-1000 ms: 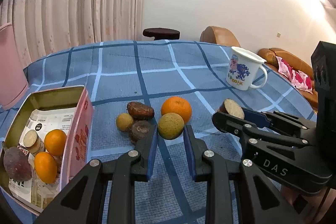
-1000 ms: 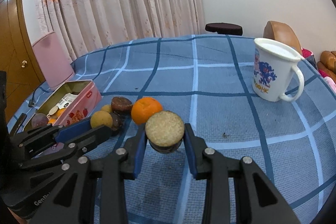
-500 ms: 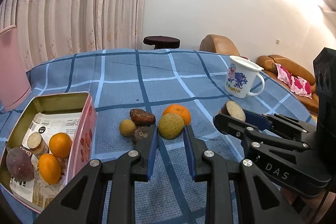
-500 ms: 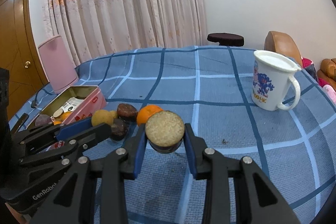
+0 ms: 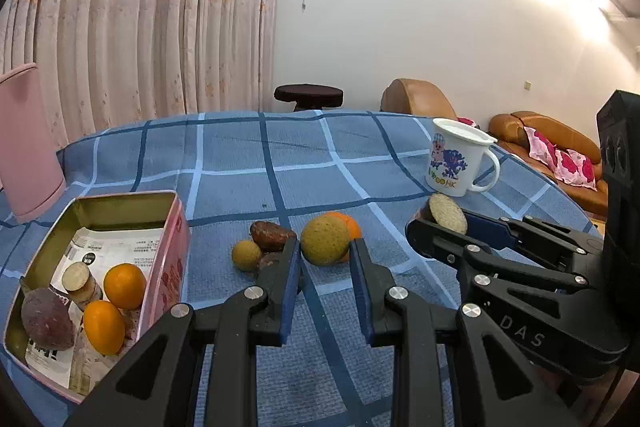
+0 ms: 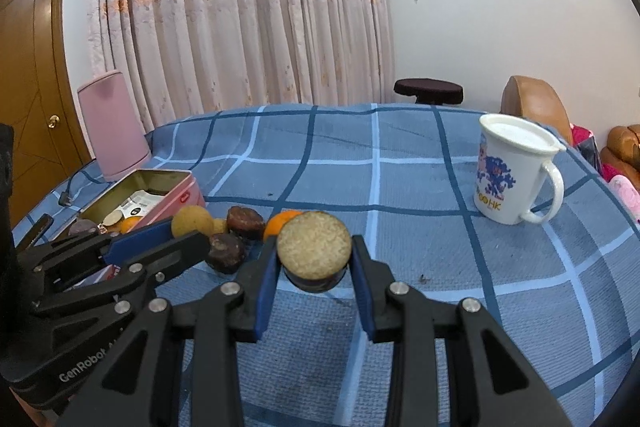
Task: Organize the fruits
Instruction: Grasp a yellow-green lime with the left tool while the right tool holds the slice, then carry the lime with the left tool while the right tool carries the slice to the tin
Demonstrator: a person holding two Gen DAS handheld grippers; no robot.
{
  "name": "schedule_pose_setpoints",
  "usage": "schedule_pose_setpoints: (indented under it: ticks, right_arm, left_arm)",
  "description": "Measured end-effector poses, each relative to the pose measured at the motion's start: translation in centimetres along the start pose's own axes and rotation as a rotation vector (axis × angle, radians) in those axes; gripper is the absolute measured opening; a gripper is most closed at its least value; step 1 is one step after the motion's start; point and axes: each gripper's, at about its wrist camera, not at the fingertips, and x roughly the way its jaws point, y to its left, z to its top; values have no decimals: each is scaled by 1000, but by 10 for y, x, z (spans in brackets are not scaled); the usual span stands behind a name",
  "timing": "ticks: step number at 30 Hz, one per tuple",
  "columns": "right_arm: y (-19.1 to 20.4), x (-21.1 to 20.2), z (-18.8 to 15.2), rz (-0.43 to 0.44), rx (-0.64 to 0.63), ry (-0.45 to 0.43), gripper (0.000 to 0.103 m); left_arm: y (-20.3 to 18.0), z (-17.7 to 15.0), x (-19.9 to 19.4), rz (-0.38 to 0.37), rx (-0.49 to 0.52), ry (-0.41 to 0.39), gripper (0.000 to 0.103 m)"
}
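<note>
Fruits are going into the pink tin box (image 5: 176, 227), so we are lifting two above the blue checked cloth (image 6: 400, 179). Our left gripper (image 5: 325, 259) is squeezing a round, rough yellow-brown fruit (image 5: 325, 241). Our right gripper (image 6: 314, 259) is pinching a cut piece (image 6: 314, 247) with a flat, grainy face.

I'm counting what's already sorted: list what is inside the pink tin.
Inside the pink tin lie two oranges, a dark purple fruit, a cut tuber piece and printed paper. Whatever lies under the paper or behind the near wall is hidden.
</note>
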Motion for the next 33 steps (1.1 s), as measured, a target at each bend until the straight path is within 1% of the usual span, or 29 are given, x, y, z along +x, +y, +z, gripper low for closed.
schedule_pose_setpoints:
  ticks: [10,14,21,26,29,33]
  right_arm:
    - [8,-10,-1,-12,-37,-57,37]
    - [12,-6,0,-10,-52,-46,37]
    - [24,0,1,-12,-84,-32,37]
    - [40,8,10,26,-102,-15,37]
    - [60,14,21,66,-135,-21,37]
    - [89,24,35,132,-166,-22,37]
  left_arm:
    - [5,0,-6,5,-11,-29,27]
    - [6,0,-10,15,-2,-39,27]
    - [16,1,-12,20,-17,-42,27]
    - [35,7,-20,62,-39,-51,27]
    - [56,12,-26,119,-55,-53,27]
    - [88,15,-28,180,-102,-29,27]
